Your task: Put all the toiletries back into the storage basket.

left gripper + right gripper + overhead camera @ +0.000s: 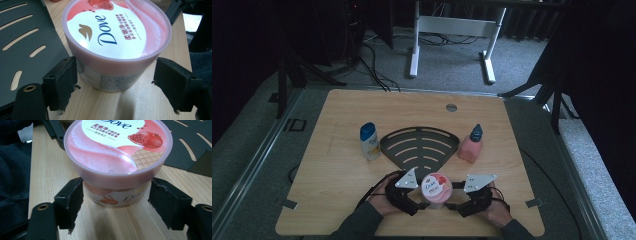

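High view: a pink Dove tub [436, 187] stands upright near the front edge of the desk [337, 165], about midway along it — between the 2 grippers.
Left gripper [421, 201]: jaws spread to either side of the tub; in the left gripper view the pads [62, 80] stand just off its wall, not pressing.
Right gripper [453, 202]: jaws spread too — in the right gripper view the tub [117, 157] sits between the pads [72, 200], apart from both.
Black rack [419, 145]: flat, slotted, fan-shaped, just behind the tub.
Blue-capped bottle [370, 141]: upright, left of the rack.
Pink bottle [471, 144]: upright, right of the rack.
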Motion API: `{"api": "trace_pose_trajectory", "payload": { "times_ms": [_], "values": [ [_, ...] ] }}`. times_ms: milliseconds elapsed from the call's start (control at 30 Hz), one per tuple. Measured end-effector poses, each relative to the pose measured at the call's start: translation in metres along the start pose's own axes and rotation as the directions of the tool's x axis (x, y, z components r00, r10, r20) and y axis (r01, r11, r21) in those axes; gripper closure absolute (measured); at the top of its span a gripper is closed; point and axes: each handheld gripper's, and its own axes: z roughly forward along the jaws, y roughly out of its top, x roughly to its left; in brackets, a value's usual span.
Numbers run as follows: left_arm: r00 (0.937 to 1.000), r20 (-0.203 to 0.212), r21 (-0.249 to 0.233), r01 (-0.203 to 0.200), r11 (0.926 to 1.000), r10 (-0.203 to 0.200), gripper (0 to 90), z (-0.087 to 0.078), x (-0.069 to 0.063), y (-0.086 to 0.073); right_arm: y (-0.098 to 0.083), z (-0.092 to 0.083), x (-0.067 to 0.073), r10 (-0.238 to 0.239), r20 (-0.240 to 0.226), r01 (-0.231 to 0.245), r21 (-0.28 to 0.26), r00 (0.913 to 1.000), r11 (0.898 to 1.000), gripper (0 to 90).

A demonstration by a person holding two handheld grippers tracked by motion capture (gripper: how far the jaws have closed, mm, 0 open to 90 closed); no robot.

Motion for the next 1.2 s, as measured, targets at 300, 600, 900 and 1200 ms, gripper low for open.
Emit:
{"api": "trace_pose_trajectory", "payload": {
  "times_ms": [300,600,900,1200],
  "values": [
    [0.9995,-0.03,0.037,-0.012,0.9993,0.013,14.9,0.0056,-0.0031,0.0028,0.0026,0.0029,-0.001,-0.013,-0.004,0.013,0.008,0.9999,1.0,23.0],
    [0.997,-0.066,0.047,-0.037,0.9982,0.04,15.2,0.0053,-0.008,0.0072,0.0042,0.0021,0.0003,-0.034,0.013,0.034,0.013,0.9993,0.999,22.5],
    [0.9979,-0.058,0.043,-0.024,0.9988,0.026,16.1,0.0038,-0.0063,0.0066,0.0047,0.0002,0.0013,-0.033,0.02,0.033,0.002,0.9992,0.999,23.8],
    [0.9959,-0.083,0.049,-0.033,0.9982,0.037,22.6,0.0018,-0.0041,0.0068,0.0033,-0.0047,-0.0025,-0.02,0.034,0.02,-0.006,0.9992,1.0,31.2]
  ]
}}
